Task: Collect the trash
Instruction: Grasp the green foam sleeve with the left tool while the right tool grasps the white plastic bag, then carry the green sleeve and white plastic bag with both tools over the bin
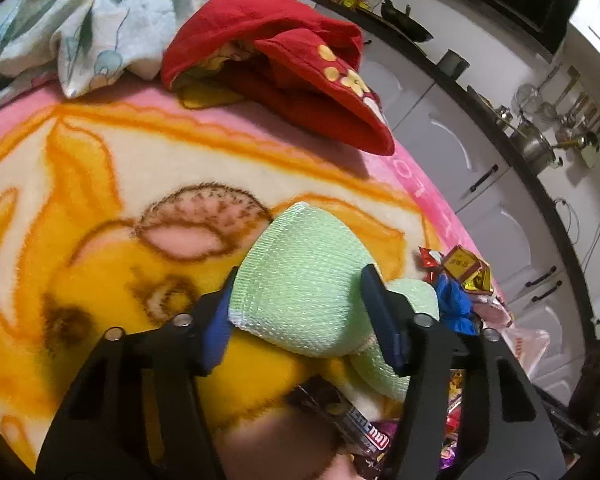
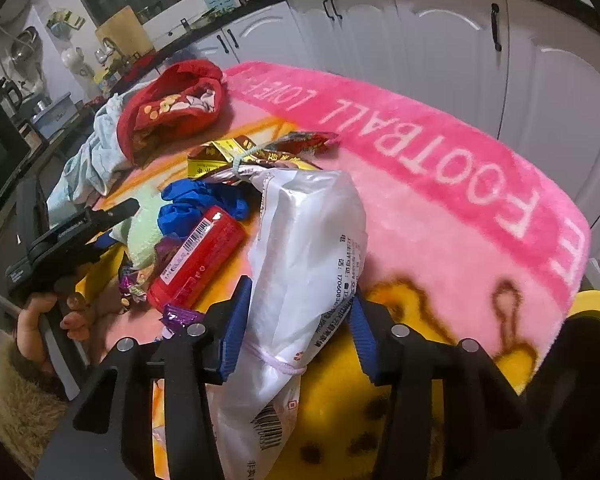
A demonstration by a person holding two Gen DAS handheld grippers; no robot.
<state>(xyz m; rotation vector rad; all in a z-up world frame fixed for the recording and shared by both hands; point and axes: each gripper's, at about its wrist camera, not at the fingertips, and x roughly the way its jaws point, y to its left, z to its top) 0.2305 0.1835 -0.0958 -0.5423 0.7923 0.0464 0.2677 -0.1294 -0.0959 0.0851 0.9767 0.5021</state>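
Observation:
My left gripper [image 1: 296,308] is shut on a pale green foam sheet [image 1: 300,276] and holds it over the blanket. My right gripper [image 2: 296,320] is shut on a white plastic bag [image 2: 304,248] printed with barcodes. Between them lies a trash pile: a red packet [image 2: 198,258], a crumpled blue wrapper [image 2: 196,204] that also shows in the left wrist view [image 1: 454,300], gold and red wrappers [image 1: 460,268] and purple candy wrappers [image 2: 178,314]. A dark chocolate-bar wrapper [image 1: 352,420] lies under the left gripper. The left gripper [image 2: 112,216] shows in the right wrist view.
A pink and yellow blanket [image 2: 440,208] covers the surface. Red clothing [image 1: 284,68] and a light blue cloth [image 1: 80,28] lie at its far side. White kitchen cabinets [image 2: 440,40] and a dark countertop with pots [image 1: 536,144] stand beyond the blanket's edge.

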